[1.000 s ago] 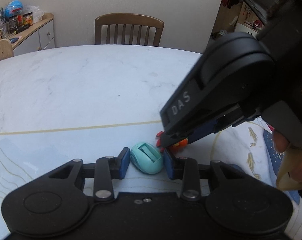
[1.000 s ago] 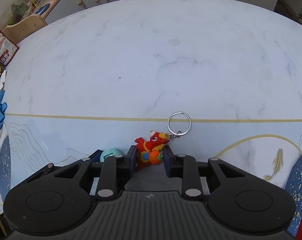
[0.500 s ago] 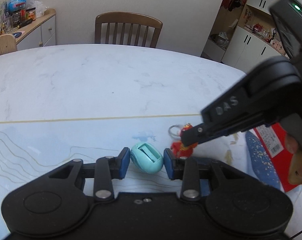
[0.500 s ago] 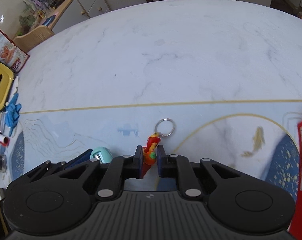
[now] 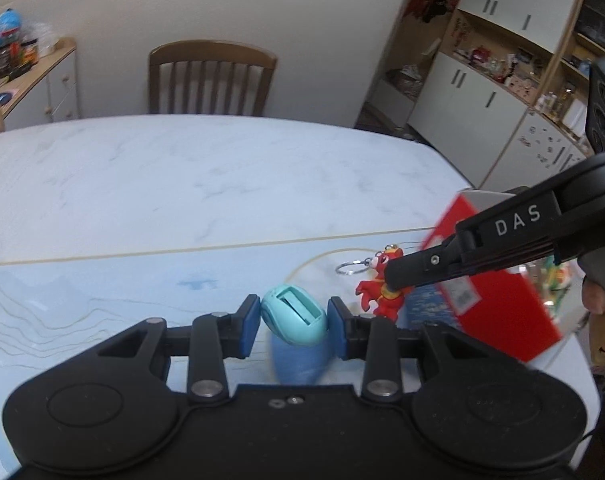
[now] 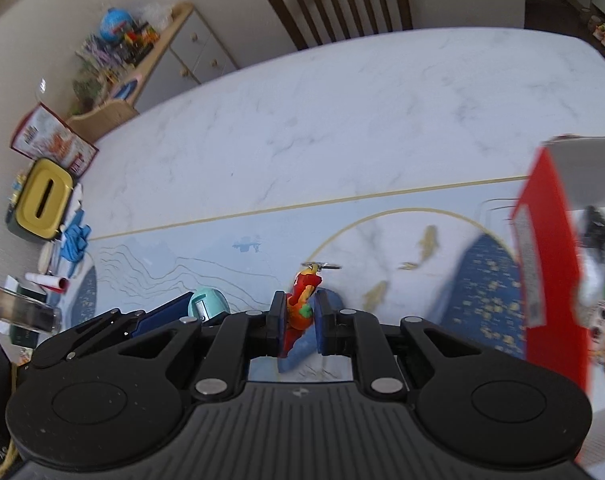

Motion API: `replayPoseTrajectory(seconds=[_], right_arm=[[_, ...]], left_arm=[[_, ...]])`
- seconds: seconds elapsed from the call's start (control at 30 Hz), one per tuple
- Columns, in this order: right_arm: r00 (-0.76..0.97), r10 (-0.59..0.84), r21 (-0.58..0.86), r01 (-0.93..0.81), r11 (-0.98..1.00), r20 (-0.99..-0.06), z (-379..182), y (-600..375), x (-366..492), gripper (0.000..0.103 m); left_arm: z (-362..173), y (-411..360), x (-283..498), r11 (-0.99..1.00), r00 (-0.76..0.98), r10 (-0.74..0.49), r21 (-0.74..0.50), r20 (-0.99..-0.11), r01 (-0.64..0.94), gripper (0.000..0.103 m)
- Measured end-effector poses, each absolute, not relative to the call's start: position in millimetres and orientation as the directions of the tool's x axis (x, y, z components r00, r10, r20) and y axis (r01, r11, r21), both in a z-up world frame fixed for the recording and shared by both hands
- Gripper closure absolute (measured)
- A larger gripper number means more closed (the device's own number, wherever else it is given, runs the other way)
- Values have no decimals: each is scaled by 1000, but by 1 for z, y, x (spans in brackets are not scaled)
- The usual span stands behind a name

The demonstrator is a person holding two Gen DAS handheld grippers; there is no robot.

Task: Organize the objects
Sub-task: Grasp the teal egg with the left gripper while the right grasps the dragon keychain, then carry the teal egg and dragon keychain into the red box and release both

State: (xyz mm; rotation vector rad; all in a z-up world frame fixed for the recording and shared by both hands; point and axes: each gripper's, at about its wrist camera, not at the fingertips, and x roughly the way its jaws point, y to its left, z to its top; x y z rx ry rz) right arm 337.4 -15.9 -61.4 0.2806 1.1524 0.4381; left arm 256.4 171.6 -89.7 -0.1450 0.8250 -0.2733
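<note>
The left claw point(image 5: 293, 322) gripped a teal egg point(image 5: 293, 315) above the counter point(image 5: 182, 184). The right claw point(image 6: 298, 318), at the egg's 3 o'clock, was clenched on a red keychain point(image 6: 300, 308), its ring point(image 5: 351, 267) pointing toward 12. A red box point(image 5: 498, 300) stood at 3 o'clock of the keychain.

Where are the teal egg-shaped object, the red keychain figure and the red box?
teal egg-shaped object point(image 5: 294, 314), left wrist view, slotted top face.
red keychain figure point(image 6: 300, 300), right wrist view, body.
red box point(image 6: 550, 280), right wrist view, side panel.
</note>
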Motion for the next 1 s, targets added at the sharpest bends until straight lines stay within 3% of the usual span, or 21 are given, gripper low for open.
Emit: replayPoseTrajectory(seconds=[0.37, 1.0], right_arm=[[391, 505, 466, -196, 863, -770, -34, -111, 305, 90], [454, 471, 454, -154, 878, -756, -32, -268, 304, 90]], left_arm=[[-51, 88, 249, 939, 627, -340, -216, -701, 268, 68], [-45, -58, 258, 923, 594, -358, -176, -720, 343, 68]])
